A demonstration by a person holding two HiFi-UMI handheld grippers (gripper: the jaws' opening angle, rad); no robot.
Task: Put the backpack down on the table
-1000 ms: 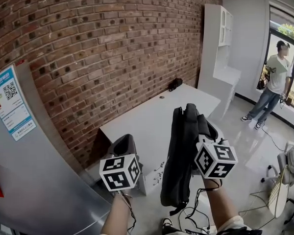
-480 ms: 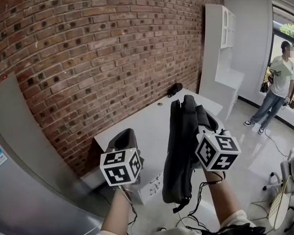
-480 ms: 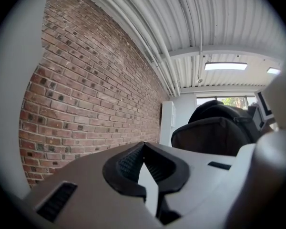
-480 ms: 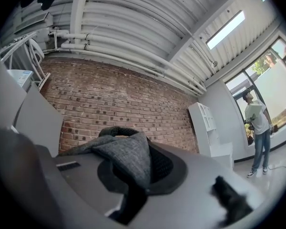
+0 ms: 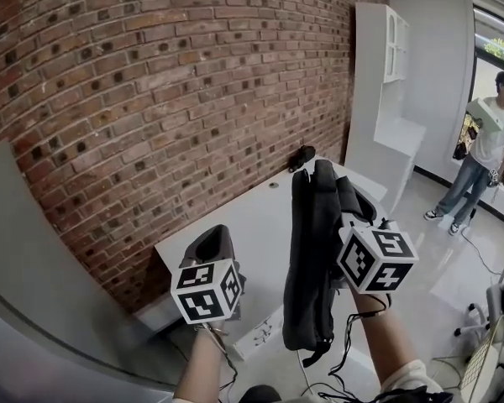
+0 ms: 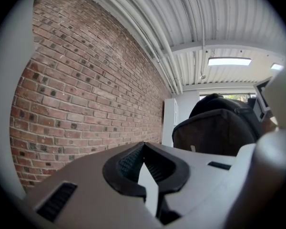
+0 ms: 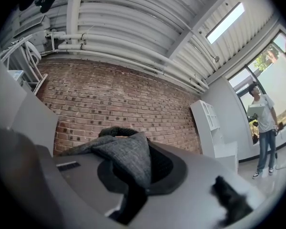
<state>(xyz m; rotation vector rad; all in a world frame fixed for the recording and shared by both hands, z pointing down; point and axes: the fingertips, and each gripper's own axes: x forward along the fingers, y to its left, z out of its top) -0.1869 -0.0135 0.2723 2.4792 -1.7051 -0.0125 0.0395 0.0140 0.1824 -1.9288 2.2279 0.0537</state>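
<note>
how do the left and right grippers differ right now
The left gripper is shut with nothing between its jaws, while the right gripper is clamped on grey fabric of the backpack. The right gripper carries the backpack hanging beside it; the left gripper carries nothing. In the head view the left gripper sits lower than the right gripper. Both face the brick wall.

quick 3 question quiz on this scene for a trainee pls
1. True or false: the backpack lies on the table.
2. Which tongs hold it? A left B right C both
3. Fill in: the wall behind the table is made of ____.
Key: 1 false, it hangs in the air; 2 B, right tongs; 3 brick
</note>
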